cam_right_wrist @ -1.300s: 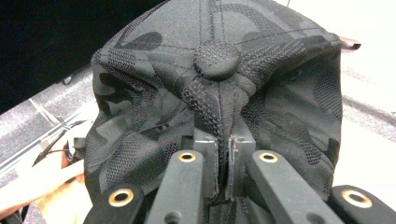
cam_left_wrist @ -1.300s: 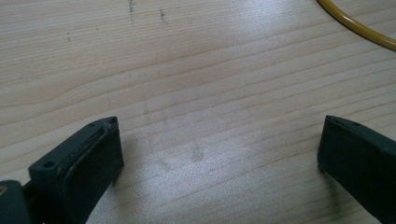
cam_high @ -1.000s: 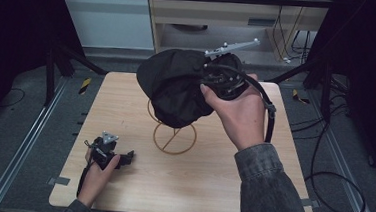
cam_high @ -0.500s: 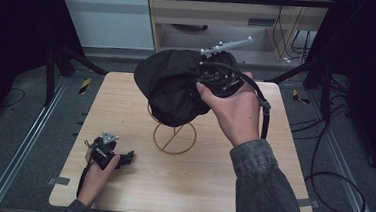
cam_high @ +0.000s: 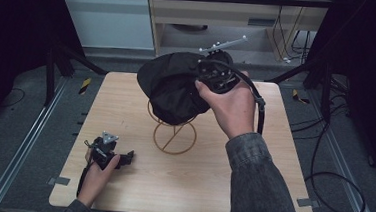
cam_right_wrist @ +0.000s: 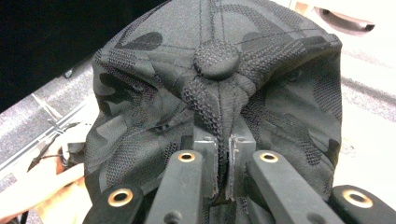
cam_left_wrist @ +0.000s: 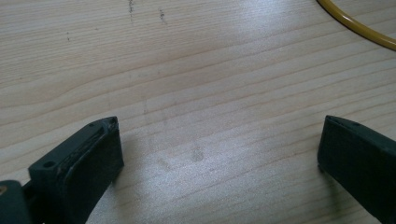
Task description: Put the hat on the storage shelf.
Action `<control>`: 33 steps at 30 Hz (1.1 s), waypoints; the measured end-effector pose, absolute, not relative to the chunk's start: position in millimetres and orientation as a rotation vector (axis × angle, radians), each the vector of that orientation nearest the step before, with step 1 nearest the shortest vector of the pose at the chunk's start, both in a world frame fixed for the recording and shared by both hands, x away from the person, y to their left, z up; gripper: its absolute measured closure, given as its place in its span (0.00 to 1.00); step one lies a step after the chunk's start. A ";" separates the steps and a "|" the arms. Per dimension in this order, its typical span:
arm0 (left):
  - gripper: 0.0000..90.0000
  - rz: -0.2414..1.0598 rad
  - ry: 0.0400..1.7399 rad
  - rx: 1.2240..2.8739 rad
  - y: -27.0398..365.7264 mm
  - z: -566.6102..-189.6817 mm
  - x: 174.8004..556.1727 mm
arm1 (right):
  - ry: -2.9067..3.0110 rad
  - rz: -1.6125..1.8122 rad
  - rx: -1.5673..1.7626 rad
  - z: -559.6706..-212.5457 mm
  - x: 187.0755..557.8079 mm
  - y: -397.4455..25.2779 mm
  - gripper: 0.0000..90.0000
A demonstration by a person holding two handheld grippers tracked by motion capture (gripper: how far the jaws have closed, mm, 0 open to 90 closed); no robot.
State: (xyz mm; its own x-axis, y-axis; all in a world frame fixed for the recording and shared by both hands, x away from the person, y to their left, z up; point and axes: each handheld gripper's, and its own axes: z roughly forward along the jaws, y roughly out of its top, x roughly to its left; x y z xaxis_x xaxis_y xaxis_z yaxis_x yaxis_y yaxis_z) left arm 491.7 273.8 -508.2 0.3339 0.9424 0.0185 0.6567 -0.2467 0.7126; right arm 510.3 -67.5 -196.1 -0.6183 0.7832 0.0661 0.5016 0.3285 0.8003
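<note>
- Table (cam_high: 125, 111): light wood, rectangular, grain lines and a few faint scuffs seen in the left gripper view; bare apart from the stand and the left gripper.
- Stand (cam_high: 175, 135): yellow wire, ring base at table centre; an arc of the ring sits at 1 o'clock in the left gripper view (cam_left_wrist: 355, 28).
- Cap (cam_high: 172, 85): black, camo-textured, draped over the top of the stand, just toward 12 o'clock from table centre. Top button (cam_right_wrist: 216, 59) faces the right gripper's camera.
- Right gripper (cam_high: 213, 77): held in the right hand (cam_high: 231, 106) at the cap's 3 o'clock side; jaws pressed together with a fold of cap fabric pinched between them, just below the button.
- Left gripper (cam_high: 105, 153): rests on the table toward 8 o'clock, left hand (cam_high: 96, 177) on it; jaws wide apart, nothing between them but bare wood.
- Sleeve (cam_high: 260, 186): dark denim, enters from 5 o'clock.
- Floor (cam_high: 9, 123): dark grey; metal rails (cam_high: 22, 149) along both table sides, cables (cam_high: 331, 181) looping at 3 to 4 o'clock.
- Cabinet (cam_high: 207, 17): pale, beyond the table at 12 o'clock, dark bar across its front; black surroundings left and right.
</note>
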 end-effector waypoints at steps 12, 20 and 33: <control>0.00 0.606 1.399 1.991 273.6 -508.2 491.6 | 2.288 1.181 1.160 -209.7 528.4 -65.7 0.95; 0.00 0.606 1.397 1.996 273.9 -508.1 491.6 | 2.325 1.162 1.151 -219.9 535.1 -62.0 0.95; 0.00 0.604 1.395 1.999 274.0 -508.0 491.5 | 2.376 1.153 1.171 -243.3 545.6 -63.4 0.94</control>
